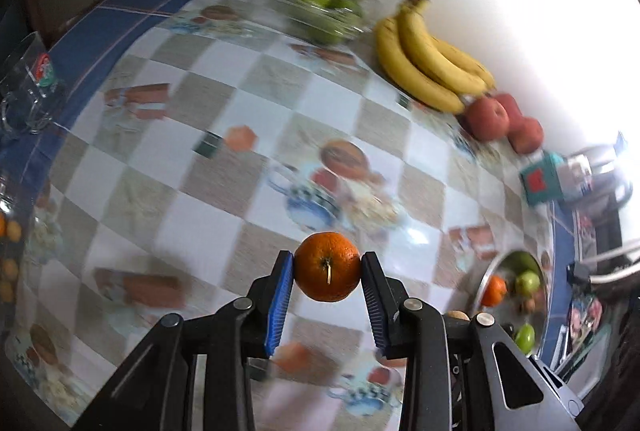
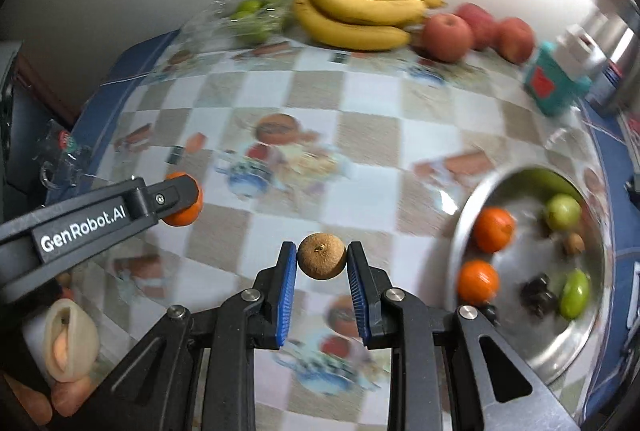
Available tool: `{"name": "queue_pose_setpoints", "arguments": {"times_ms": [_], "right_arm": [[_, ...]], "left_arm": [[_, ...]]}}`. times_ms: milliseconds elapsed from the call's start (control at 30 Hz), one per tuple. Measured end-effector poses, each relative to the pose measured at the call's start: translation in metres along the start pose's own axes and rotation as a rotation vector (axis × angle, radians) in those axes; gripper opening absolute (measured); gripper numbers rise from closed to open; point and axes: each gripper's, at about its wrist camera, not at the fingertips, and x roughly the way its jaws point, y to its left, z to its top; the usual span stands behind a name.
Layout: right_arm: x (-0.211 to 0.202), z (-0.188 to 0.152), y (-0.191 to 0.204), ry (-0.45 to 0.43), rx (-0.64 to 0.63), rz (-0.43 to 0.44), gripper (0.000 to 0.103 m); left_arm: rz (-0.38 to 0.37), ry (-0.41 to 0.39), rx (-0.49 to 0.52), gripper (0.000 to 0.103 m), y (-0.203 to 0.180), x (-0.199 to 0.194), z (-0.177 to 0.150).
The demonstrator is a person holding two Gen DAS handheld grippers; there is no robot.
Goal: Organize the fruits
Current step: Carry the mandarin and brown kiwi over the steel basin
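Note:
My left gripper is shut on an orange and holds it above the checkered tablecloth; it also shows at the left of the right wrist view. My right gripper is shut on a small brown round fruit. A metal bowl at the right holds two oranges, green fruits and small dark and brown pieces. The bowl also shows in the left wrist view.
Bananas, red apples and a clear box of green fruits line the far wall. A teal carton stands at the right. A glass mug is at the left edge.

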Motion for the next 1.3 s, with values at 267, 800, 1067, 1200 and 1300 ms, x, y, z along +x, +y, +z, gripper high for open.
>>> {"name": "queue_pose_setpoints", "arguments": {"times_ms": [267,800,1067,1200,1300], "right_arm": [[-0.008,-0.039,-0.065,-0.042,0.171,-0.025,0.027],[-0.027,-0.045,-0.1,-0.121,0.257,0.005,0.027],[-0.029,-0.052,-0.14,-0.125,0.357,-0.023,0.027],[-0.031,-0.056,-0.161,-0.124,0.402,-0.041,0.027],[-0.033,-0.058,-0.174,-0.128,0.421,-0.06,0.027]], "left_arm": [[0.033,0.005,0.089,0.037,-0.039,0.015,-0.029],[0.021,-0.002,0.146,0.037,-0.06,0.014,-0.042],[0.001,0.016,0.189,0.037,-0.081,0.019,-0.054],[-0.003,0.017,0.222,0.037,-0.094,0.019,-0.061],[-0.009,0.021,0.249,0.037,-0.106,0.02,-0.068]]}}
